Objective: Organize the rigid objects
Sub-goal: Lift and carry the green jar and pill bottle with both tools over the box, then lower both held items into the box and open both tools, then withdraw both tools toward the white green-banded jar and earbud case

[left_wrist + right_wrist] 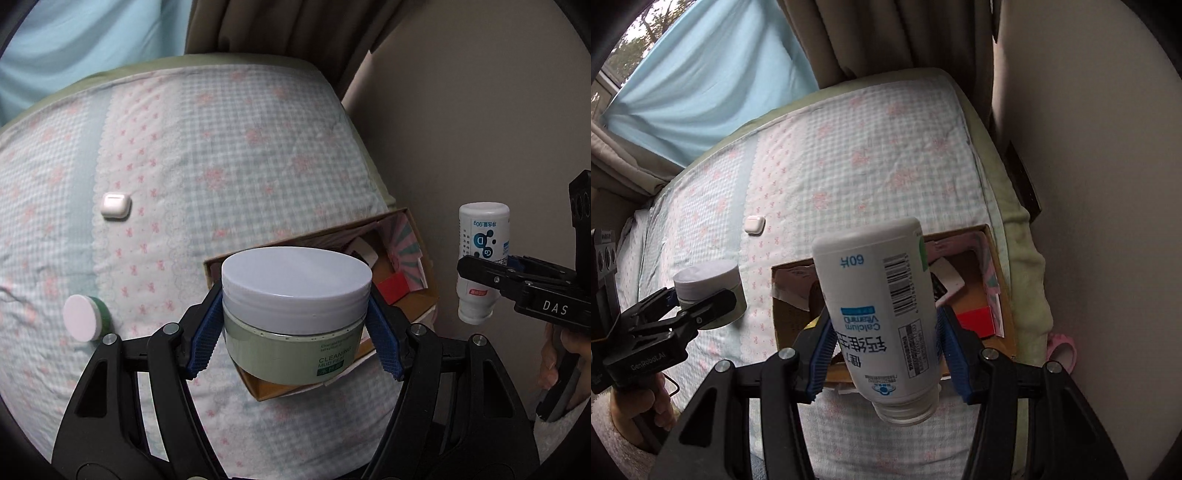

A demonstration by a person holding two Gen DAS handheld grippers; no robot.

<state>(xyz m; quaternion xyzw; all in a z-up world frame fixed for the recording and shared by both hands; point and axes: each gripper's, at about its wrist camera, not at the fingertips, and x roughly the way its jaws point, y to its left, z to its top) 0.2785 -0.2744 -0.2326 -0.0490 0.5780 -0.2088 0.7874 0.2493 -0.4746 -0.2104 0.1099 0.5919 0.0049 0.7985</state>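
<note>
— Two containers are held above the bed (pixel 221 147)?
— Yes. The left gripper (pixel 295 325) is clamped on a round jar (pixel 295 295), white lid on, over the near end of the cardboard box (pixel 417 306). The right gripper (pixel 882 350) grips a white bottle (pixel 879 302), cap end down, over the same box.
— Box contents?
— A red block (pixel 975 321), a white card (pixel 947 280) and pink striped paper (pixel 402 240). An earbud case (pixel 116 205) and a small green tin (pixel 86 317) lie on the bedspread.
</note>
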